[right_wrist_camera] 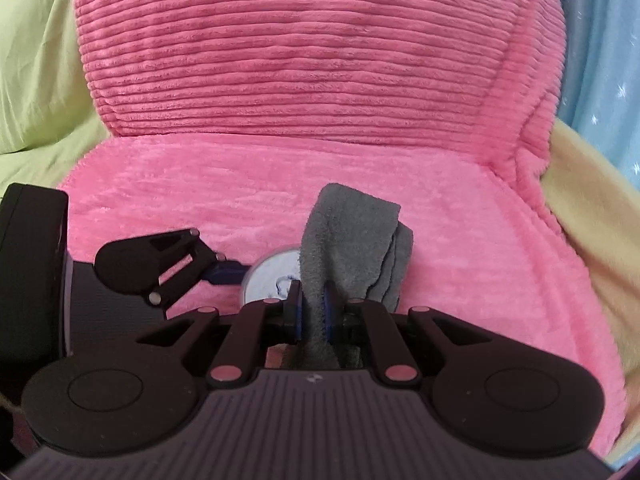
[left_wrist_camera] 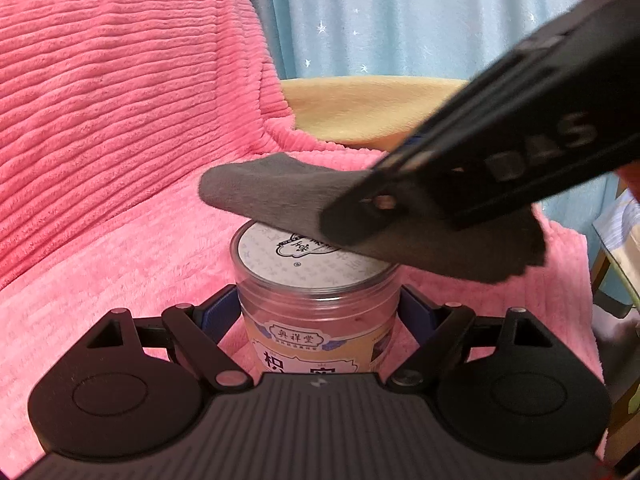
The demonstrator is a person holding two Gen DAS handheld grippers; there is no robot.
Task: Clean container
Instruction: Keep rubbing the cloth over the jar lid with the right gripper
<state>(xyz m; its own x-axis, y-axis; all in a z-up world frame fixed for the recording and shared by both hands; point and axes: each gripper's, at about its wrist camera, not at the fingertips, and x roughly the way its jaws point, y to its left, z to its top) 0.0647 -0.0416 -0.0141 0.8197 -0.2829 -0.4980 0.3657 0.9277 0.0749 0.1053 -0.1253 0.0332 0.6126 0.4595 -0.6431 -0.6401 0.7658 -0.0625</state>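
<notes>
My left gripper point(left_wrist_camera: 320, 312) clamps the clear plastic container point(left_wrist_camera: 320, 300) from both sides, its blue-padded fingers point(left_wrist_camera: 218, 312) pressed against the wall just below the white printed lid point(left_wrist_camera: 288, 256). Above the container, my right gripper point(left_wrist_camera: 352, 220) comes in from the upper right, pinching a grey cloth point(left_wrist_camera: 272, 192) that lies across the far side of the lid. Behind and beneath the container spreads a pink ribbed blanket point(left_wrist_camera: 120, 120).

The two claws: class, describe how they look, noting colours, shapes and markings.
Both the left claw and the right claw are matte black, with a ribbed top plate, two round side housings, triangular cut-outs, angled link arms with silver pivot pins, and blue finger pads. The right one's side carries raised lettering "DAS".
</notes>
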